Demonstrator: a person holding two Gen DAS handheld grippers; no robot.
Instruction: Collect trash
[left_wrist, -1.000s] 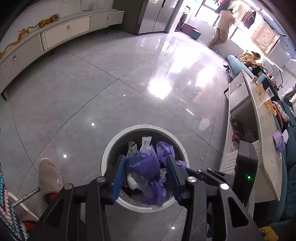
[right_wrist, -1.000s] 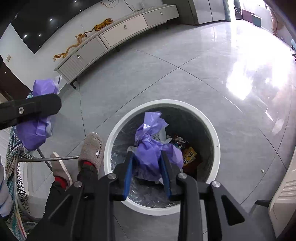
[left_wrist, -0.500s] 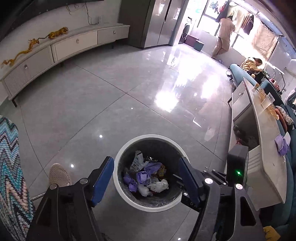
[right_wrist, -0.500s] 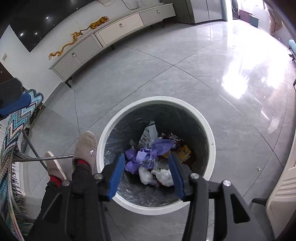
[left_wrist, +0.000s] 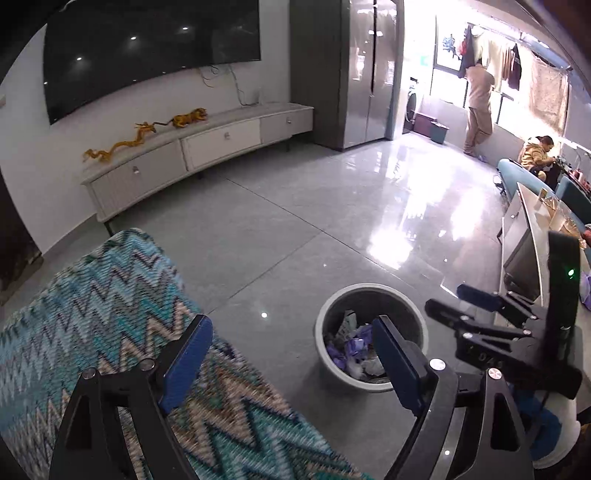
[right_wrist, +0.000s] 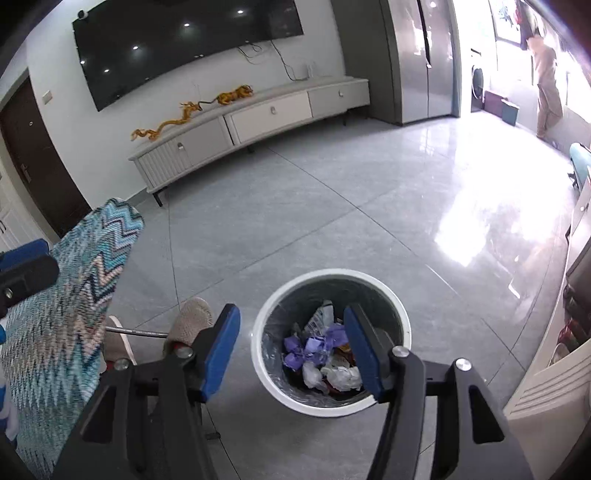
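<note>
No legible text anywhere.

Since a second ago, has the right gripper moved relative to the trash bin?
Yes. The right gripper has risen away from the trash bin, which looks smaller; its jaws are opening, empty, purple bags inside.

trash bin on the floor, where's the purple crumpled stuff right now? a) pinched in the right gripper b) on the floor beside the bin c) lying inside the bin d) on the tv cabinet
c: the purple crumpled trash lies among white scraps inside the trash bin, and the right gripper has nothing between its opening jaws.
</note>
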